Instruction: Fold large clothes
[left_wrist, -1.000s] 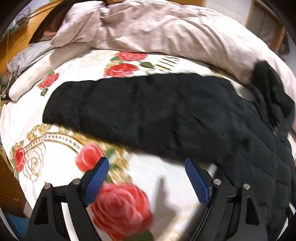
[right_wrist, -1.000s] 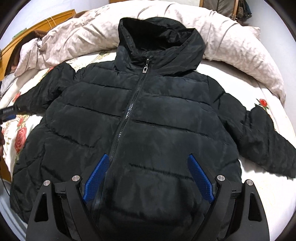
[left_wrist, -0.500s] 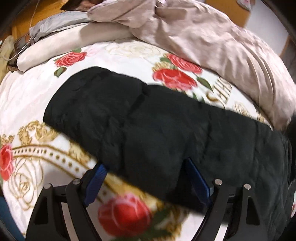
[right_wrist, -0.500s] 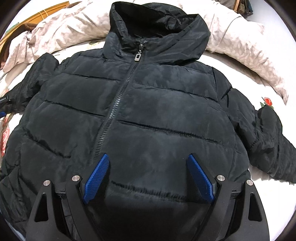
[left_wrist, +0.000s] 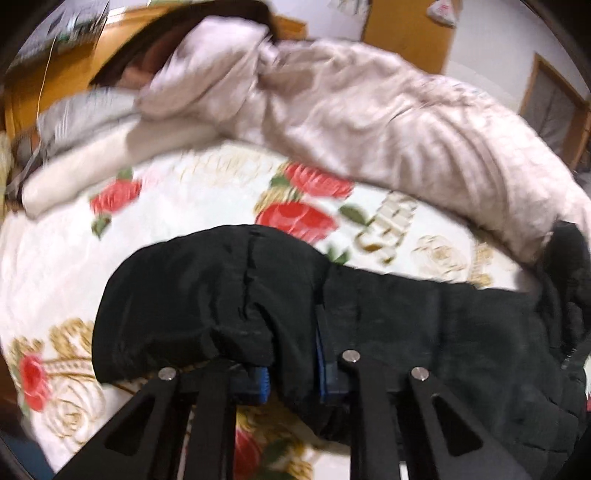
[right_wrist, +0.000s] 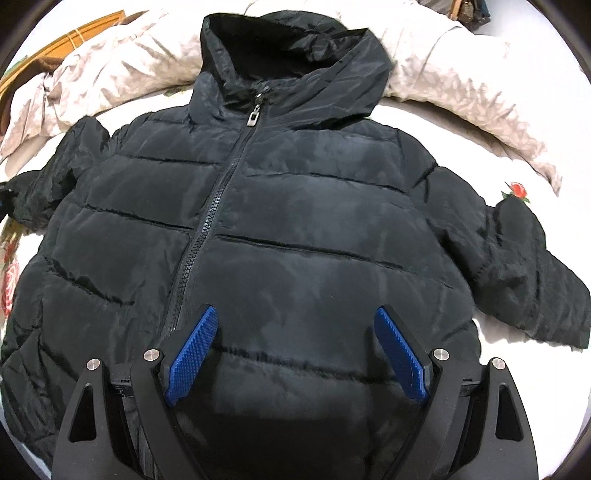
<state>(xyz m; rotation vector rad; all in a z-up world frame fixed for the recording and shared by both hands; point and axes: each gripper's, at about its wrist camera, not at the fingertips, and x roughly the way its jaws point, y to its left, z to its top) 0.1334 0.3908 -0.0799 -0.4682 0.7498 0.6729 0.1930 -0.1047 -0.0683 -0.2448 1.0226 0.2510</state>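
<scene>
A black hooded puffer jacket (right_wrist: 295, 206) lies zipped and face up on the bed, sleeves spread to both sides. In the left wrist view its sleeve (left_wrist: 192, 295) is bunched and raised off the sheet. My left gripper (left_wrist: 290, 354) has its jaws closing on it, and the blue pads (left_wrist: 325, 369) pinch black fabric between them. My right gripper (right_wrist: 295, 314) hangs open over the lower front of the jacket, right of the zip (right_wrist: 207, 221). Nothing sits between its pads. The other sleeve (right_wrist: 517, 266) lies flat at the right.
A rumpled beige quilt (left_wrist: 369, 122) runs along the far side of the bed, behind the hood (right_wrist: 291, 59). The sheet (left_wrist: 184, 192) is white with red roses. A pale pillow (left_wrist: 110, 155) and a wooden headboard (left_wrist: 55, 85) are at the far left.
My left gripper moved onto the sleeve end and went from wide open to shut on it, lifting and bunching the fabric. My right gripper drifted slightly farther over the jacket and stayed open.
</scene>
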